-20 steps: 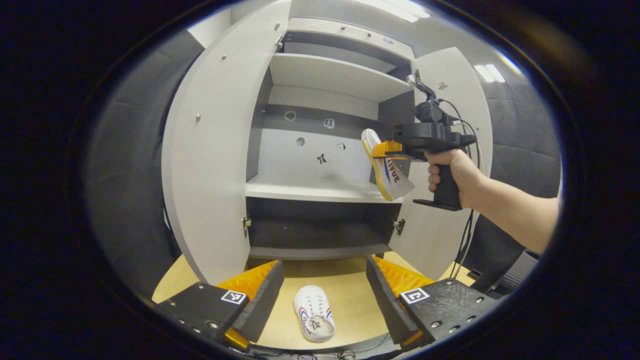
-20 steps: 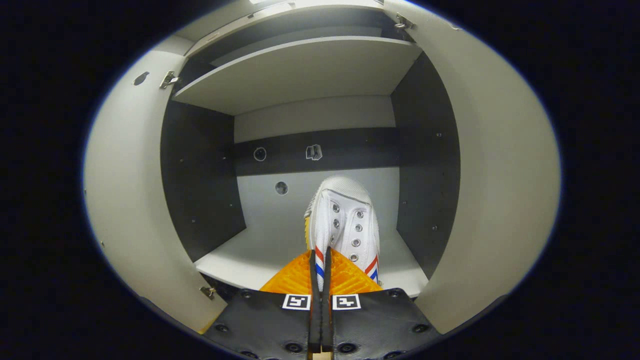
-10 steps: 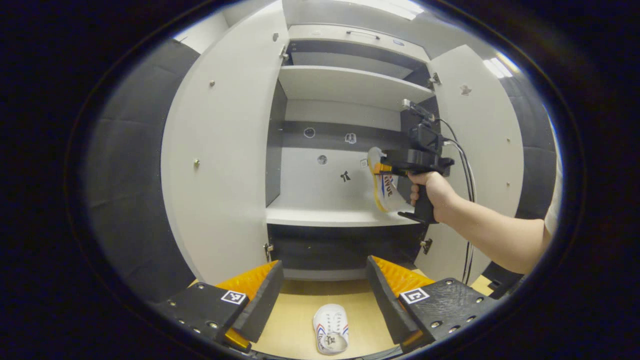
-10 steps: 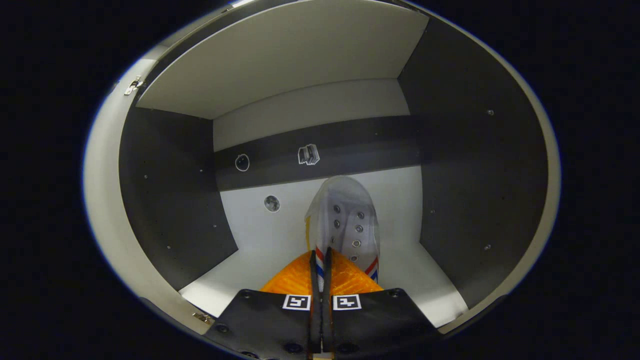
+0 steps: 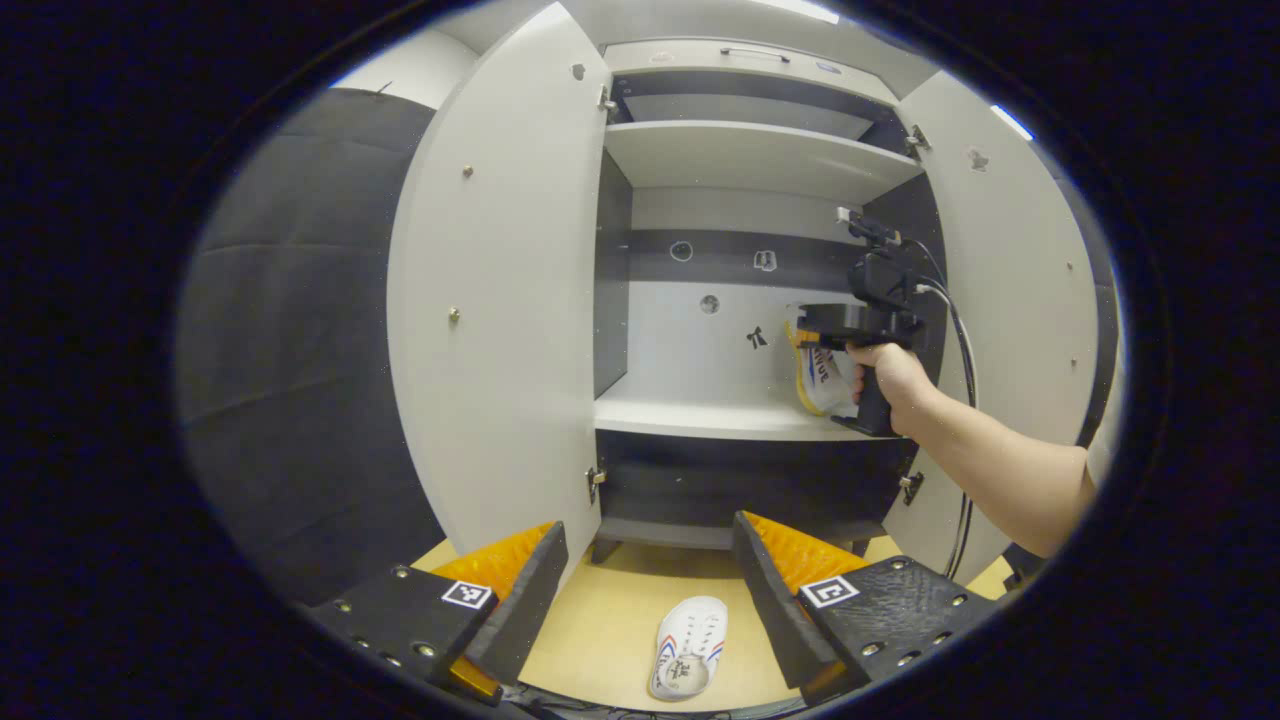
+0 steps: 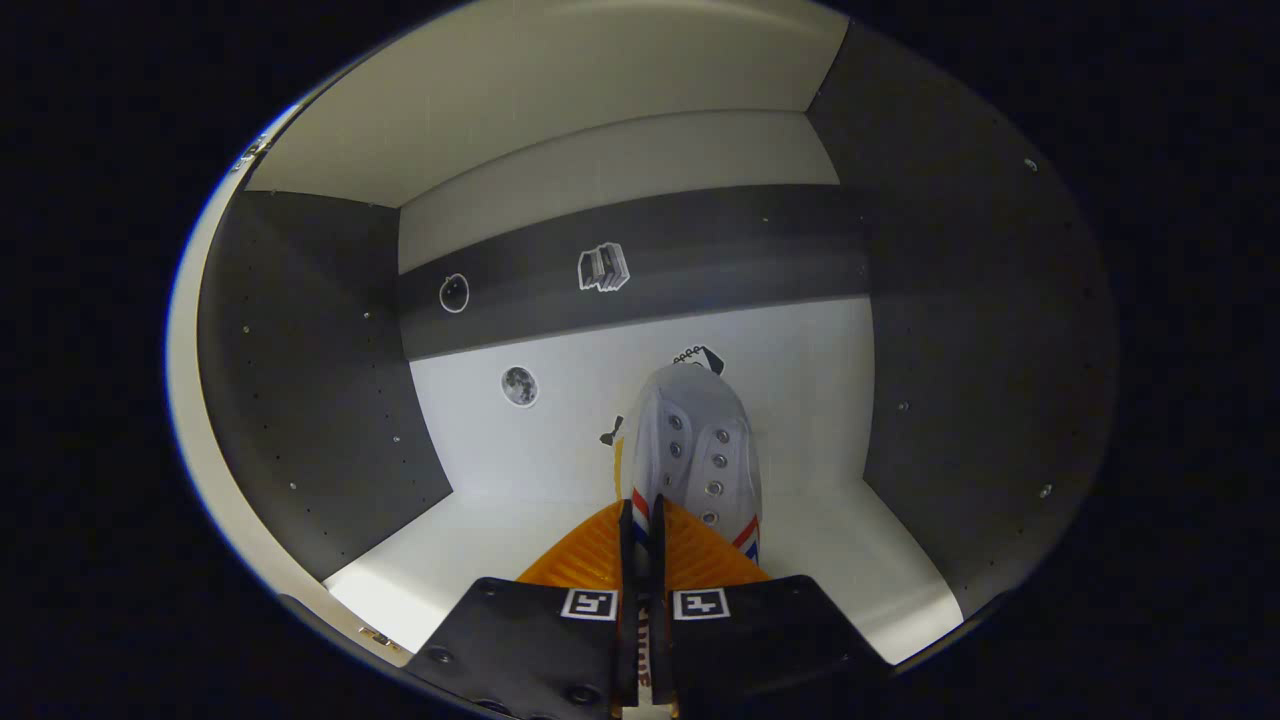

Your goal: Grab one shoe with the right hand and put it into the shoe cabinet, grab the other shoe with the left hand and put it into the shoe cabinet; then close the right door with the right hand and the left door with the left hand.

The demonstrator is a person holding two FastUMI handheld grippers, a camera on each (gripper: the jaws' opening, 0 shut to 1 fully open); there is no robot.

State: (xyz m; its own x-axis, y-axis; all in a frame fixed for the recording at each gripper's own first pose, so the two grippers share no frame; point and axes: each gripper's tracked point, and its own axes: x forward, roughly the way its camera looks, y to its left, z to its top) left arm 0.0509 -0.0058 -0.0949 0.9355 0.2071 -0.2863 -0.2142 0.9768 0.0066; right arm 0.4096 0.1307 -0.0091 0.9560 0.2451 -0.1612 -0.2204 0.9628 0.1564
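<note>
Shoe cabinet (image 5: 500,300): both doors stand open; since a second ago my right gripper has gone from the front edge of the middle shelf to well inside that compartment, so I judge the first placement is near its end.

Middle shelf (image 6: 480,530): bare and pale. In the right gripper view its back wall and side walls now close round the shoe, where half a second ago the left door edge was wider in frame.

Right gripper (image 6: 640,560): fingers pressed nearly together, pinching the first shoe's side. From the left gripper view it sits over the shelf's right end (image 5: 835,340), a hand on the grip.

First shoe (image 6: 695,455): white, toe toward the back wall, hanging above the shelf's right half. I cannot tell whether the sole touches yet.

Left gripper (image 5: 650,580): fingers spread wide, holding nothing, low before the cabinet.

Second shoe (image 5: 690,645): lies on the wooden floor (image 5: 600,630) in front of the cabinet, between my left fingers. It is next once the right hand lets go.
</note>
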